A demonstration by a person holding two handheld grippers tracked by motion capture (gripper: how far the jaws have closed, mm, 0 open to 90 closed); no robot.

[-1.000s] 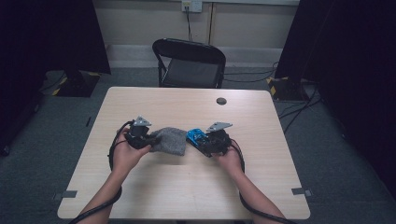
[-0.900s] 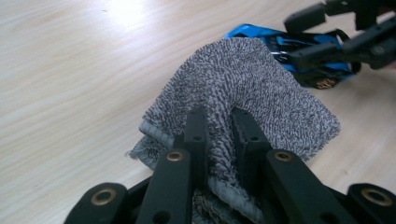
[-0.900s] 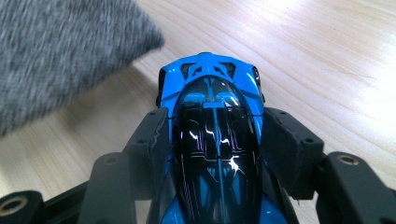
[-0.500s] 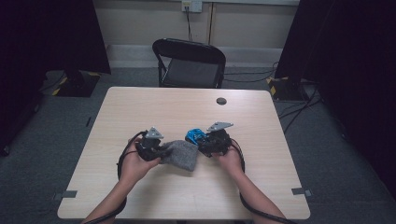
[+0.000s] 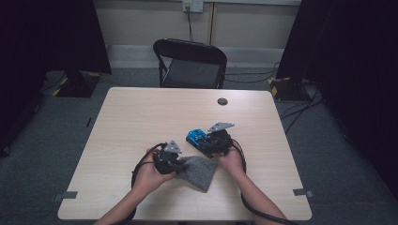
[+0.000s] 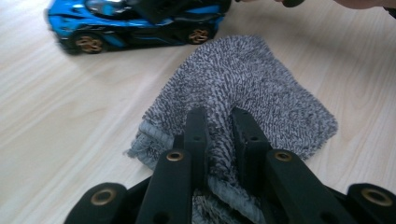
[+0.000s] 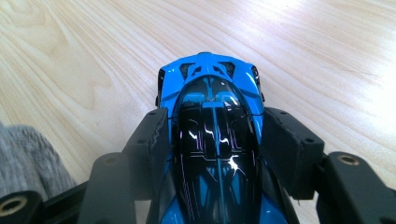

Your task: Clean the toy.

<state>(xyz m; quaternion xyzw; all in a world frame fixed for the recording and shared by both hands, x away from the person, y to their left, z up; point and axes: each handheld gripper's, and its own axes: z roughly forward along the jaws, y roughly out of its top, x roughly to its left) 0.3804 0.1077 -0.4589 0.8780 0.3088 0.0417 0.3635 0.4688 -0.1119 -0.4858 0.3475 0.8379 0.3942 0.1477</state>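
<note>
Looking at the high view, the left gripper (image 5: 180, 165) pinches a grey cloth (image 5: 199, 171) near the table's (image 5: 126, 117) front edge, beside the blue toy car (image 5: 199, 139) clamped by the right gripper (image 5: 206, 143). Left gripper view: jaws nearly closed on a thin fold, which could slip out when dragged. Right gripper view: half-open jaws press the car's glossy sides (image 7: 212, 140); it could squirt free.
</note>
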